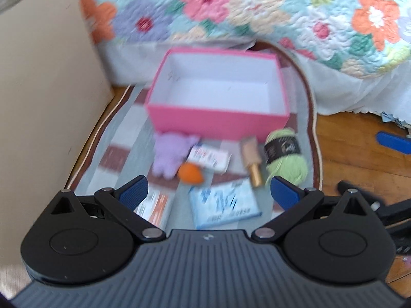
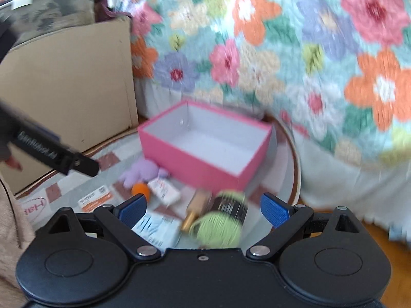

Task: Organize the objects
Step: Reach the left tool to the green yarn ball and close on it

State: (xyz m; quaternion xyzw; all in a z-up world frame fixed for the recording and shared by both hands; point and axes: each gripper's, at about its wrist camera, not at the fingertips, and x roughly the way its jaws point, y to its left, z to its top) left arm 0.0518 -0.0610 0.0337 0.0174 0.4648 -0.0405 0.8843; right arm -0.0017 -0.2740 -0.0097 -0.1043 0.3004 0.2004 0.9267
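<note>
An open pink box [image 1: 218, 120] [image 2: 195, 159] with a white inside stands on a checked rug [image 1: 120, 154]. In front of it lie a purple plush [image 1: 170, 155] [image 2: 140, 170], an orange ball [image 1: 191, 173] [image 2: 140, 189], a white packet [image 1: 209, 157] [image 2: 164, 188], a tan bottle with a gold cap [image 1: 253, 160] [image 2: 195, 211], a green yarn skein [image 1: 285, 157] [image 2: 222, 220], a blue-and-white packet [image 1: 223, 206] [image 2: 156, 227] and an orange-and-white card [image 1: 154, 206] [image 2: 95, 199]. My left gripper [image 1: 209, 192] is open above the packets. My right gripper [image 2: 203, 211] is open above the yarn.
A cardboard panel [image 1: 43, 102] [image 2: 66, 95] stands at the left. A flowered quilt [image 1: 257, 10] [image 2: 282, 51] hangs over the bed behind the box. Wooden floor [image 1: 359, 159] lies right of the rug. The other gripper shows at the right edge [image 1: 393, 141] and at the left [image 2: 51, 154].
</note>
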